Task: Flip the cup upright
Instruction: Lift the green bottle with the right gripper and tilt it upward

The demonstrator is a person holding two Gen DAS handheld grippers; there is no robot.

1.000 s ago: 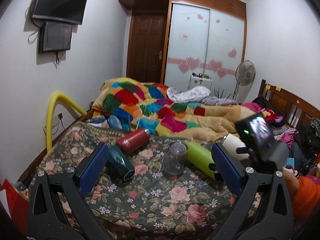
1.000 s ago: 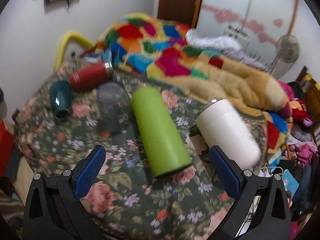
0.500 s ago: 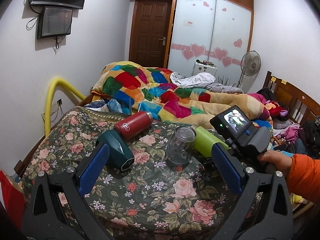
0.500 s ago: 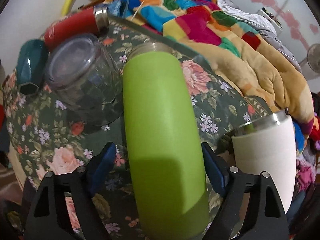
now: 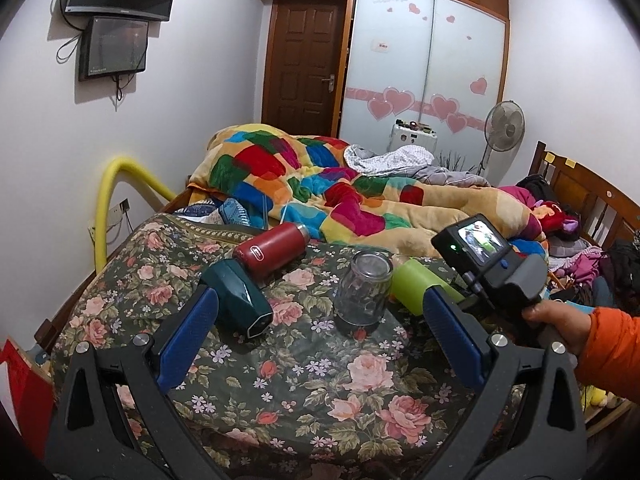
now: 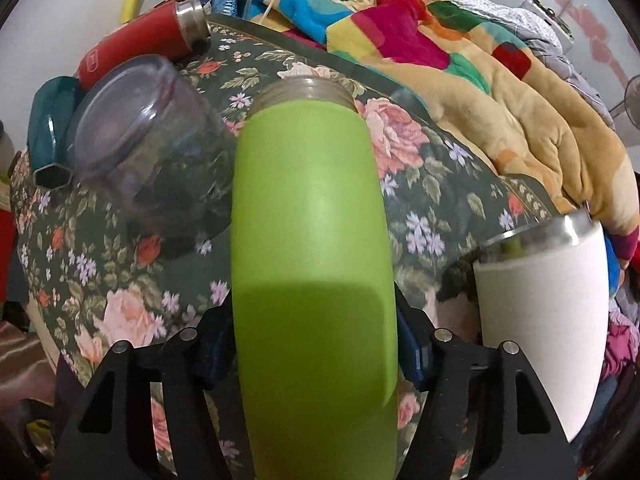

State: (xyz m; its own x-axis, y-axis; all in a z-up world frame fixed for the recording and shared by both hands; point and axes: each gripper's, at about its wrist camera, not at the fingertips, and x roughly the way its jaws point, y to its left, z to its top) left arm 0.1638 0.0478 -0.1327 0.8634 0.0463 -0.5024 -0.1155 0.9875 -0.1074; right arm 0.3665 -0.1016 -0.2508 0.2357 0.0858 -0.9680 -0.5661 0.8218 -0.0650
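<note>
A cluttered bedroom held a floral cloth point(image 5: 304, 392) over a raised surface before the quilted bed. From left to right lay a teal cup point(image 5: 236, 304), a red flask point(image 5: 272, 252), a glass jar point(image 5: 363, 294) standing mouth down, the green cup point(image 6: 312, 264) on its side, and a white tumbler point(image 6: 540, 320) at the right; no contents could be made out in any of them. The left gripper point(image 5: 316, 340) hung spread wide, holding nothing. The right gripper point(image 6: 312, 344) had its pads clamped on the green cup's body. It looked rigid, light and smooth, so a mid-body hold seemed sensible.
</note>
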